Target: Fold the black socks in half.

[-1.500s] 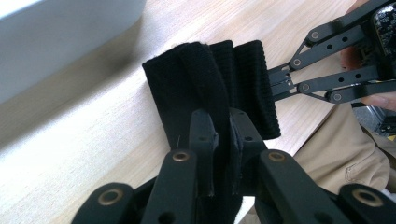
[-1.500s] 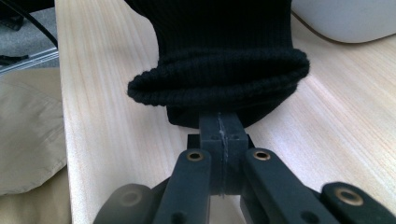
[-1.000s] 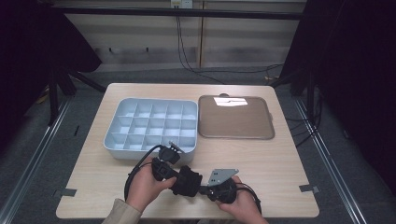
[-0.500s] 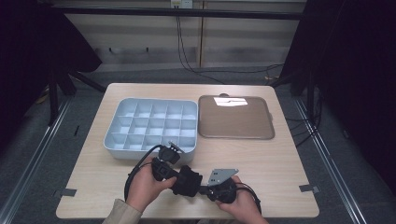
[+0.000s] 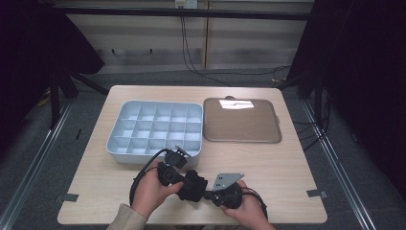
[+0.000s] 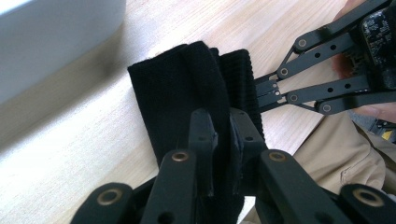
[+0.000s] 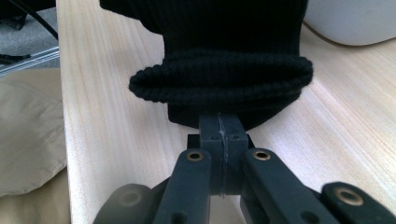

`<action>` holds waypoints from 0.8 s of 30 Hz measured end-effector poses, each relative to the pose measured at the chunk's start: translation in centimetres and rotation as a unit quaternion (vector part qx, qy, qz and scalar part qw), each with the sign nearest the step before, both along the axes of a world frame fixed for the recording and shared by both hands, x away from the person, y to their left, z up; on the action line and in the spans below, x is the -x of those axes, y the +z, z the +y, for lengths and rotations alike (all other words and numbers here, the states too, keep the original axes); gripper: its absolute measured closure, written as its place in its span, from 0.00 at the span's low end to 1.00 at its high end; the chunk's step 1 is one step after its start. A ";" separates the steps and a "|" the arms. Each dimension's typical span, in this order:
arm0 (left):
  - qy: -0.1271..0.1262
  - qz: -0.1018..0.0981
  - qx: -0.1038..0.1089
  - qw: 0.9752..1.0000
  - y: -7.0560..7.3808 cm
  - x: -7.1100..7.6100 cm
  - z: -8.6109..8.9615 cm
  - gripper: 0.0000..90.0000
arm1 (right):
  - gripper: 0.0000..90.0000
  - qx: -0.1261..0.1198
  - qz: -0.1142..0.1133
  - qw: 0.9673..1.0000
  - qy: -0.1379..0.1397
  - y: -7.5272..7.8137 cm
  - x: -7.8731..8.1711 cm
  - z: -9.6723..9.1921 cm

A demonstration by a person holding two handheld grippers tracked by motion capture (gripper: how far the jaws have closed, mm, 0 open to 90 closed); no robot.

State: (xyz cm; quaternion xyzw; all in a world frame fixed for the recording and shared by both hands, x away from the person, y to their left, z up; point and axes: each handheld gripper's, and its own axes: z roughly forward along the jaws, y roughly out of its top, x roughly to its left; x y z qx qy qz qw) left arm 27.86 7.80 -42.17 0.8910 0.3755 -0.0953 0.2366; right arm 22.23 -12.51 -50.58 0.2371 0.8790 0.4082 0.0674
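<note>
A black knitted sock (image 5: 192, 186), folded thick, lies on the wooden table (image 5: 287, 172) near its front edge, between two hands. My left gripper (image 5: 186, 182) comes from the left and is shut on the sock's folded body (image 6: 187, 84), with cloth bunched between its jaws (image 6: 223, 135). My right gripper (image 5: 209, 194) comes from the right with its jaws pressed together at the sock's ribbed cuff (image 7: 219, 79), pinching the cloth's edge (image 7: 219, 122). In the left gripper view the right gripper (image 6: 262, 89) meets the sock's far side.
A pale blue tray (image 5: 114, 146) with several empty compartments stands just behind the hands. To its right lies a flat brown tray (image 5: 242, 122) with a bright reflection. Cables trail from both grippers. Metal rails run along the floor on each side.
</note>
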 end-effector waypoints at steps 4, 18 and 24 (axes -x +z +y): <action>0.000 0.001 0.001 1.000 -0.1 0.0 -0.2 0.90 | 1.00 0.000 0.000 1.000 0.000 0.0 0.0 0.0; 0.003 0.006 0.004 1.000 -0.6 -0.1 -0.6 0.90 | 1.00 0.001 -0.002 1.000 0.002 0.0 0.0 0.1; 0.000 0.009 0.004 1.000 -0.7 -0.2 -0.8 0.90 | 1.00 -0.001 0.001 1.000 0.001 0.0 0.0 0.1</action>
